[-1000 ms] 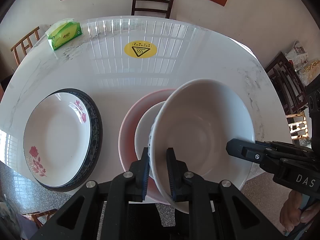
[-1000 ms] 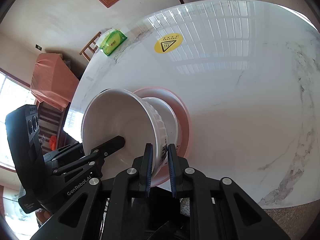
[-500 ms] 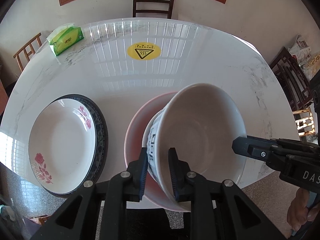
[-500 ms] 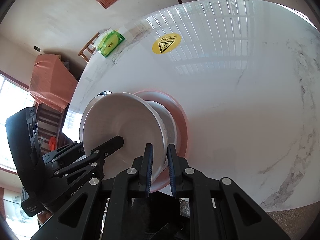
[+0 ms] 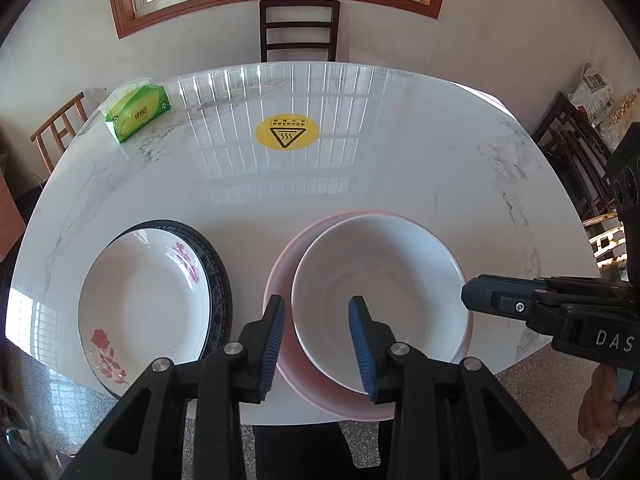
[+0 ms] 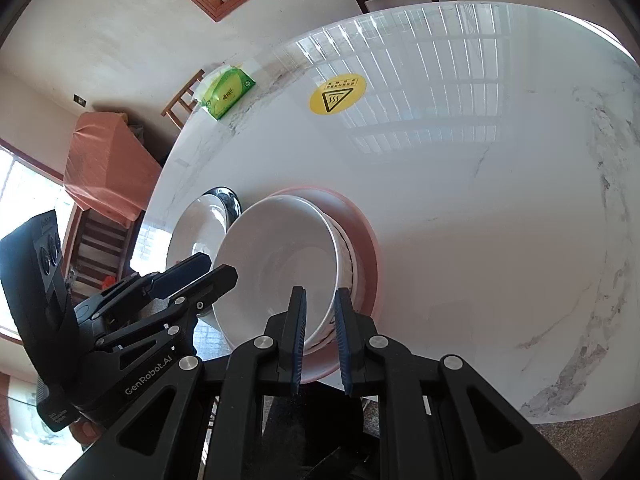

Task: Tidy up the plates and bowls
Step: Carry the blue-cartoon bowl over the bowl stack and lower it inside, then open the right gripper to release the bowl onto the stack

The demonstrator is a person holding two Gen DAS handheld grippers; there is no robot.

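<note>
A large white bowl sits level on a smaller patterned white bowl, both inside a pink dish near the table's front edge. My left gripper straddles the bowl's near-left rim; its jaws are opening and the blue pads stand clear of the rim. My right gripper is shut on the white bowl's rim on the right side. It reaches in from the right in the left wrist view. To the left lies a white rose-print plate on a dark-rimmed plate.
The round white marble table carries a yellow hot-surface sticker at its middle and a green tissue pack at the back left. Wooden chairs stand around it. A hand holds the right gripper's handle.
The white bowl went from tilted above the stack to level on it. My left jaws opened off its rim; the right gripper kept its grip.
</note>
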